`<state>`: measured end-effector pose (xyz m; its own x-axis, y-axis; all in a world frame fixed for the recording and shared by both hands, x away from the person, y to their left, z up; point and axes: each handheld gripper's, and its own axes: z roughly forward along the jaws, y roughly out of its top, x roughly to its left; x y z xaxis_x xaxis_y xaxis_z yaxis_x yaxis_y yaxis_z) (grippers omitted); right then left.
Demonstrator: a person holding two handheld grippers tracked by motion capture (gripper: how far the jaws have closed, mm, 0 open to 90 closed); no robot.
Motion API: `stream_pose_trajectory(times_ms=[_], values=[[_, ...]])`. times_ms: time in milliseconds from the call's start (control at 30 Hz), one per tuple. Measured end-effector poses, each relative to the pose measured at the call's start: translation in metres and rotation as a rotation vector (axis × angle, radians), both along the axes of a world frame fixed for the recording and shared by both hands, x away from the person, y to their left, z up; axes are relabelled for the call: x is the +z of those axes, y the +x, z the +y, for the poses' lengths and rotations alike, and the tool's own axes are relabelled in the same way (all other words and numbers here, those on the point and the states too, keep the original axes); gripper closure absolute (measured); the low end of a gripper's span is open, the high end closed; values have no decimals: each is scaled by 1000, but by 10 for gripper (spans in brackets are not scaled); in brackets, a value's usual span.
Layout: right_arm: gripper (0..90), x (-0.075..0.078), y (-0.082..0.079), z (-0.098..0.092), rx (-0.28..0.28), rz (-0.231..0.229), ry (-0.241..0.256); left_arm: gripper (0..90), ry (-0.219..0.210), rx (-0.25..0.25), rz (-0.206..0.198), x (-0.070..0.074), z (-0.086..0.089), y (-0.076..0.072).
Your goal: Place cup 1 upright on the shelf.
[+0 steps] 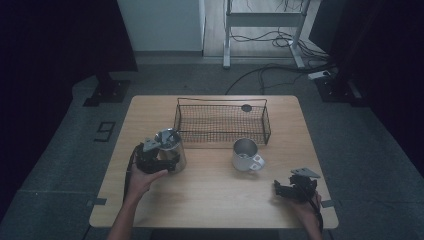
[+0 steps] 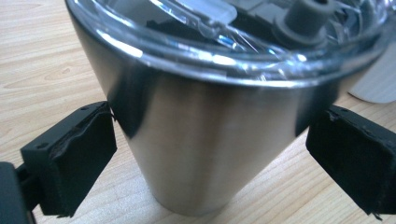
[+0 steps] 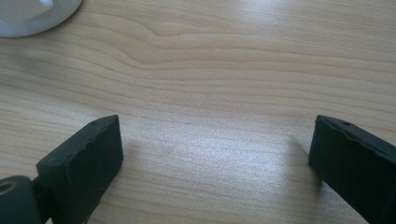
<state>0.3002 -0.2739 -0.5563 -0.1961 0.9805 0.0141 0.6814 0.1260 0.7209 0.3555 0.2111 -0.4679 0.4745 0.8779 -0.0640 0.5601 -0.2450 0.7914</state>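
Between the left tongs (image 2: 208, 135), a lidded steel tumbler (image 2: 205, 140), both pads touching

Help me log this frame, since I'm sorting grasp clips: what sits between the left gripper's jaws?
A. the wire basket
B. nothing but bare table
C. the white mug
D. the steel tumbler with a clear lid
D: in the left gripper view the left gripper has its jaws against either side of the steel tumbler, whose clear lid is on top.

High view: dim, corners dark, detail soft.
Steel cup (image 2: 196, 140): glare streaks on lid, close edges blurred.
Table (image 3: 224, 60): bright sheen, soft jaw shadows.
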Motion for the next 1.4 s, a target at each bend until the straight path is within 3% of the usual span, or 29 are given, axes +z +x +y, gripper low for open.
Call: stream_pose_trajectory(times_ms=[133, 833, 1400], values=[[27, 0, 0, 0, 0, 0, 0, 24, -3, 2, -22, 0, -1, 2], [27, 0, 0, 0, 0, 0, 0, 3, -28, -11, -6, -6, -6, 21], [29, 0, 0, 0, 1, 0, 0, 26, -1, -20, -22, -7, -10, 27]])
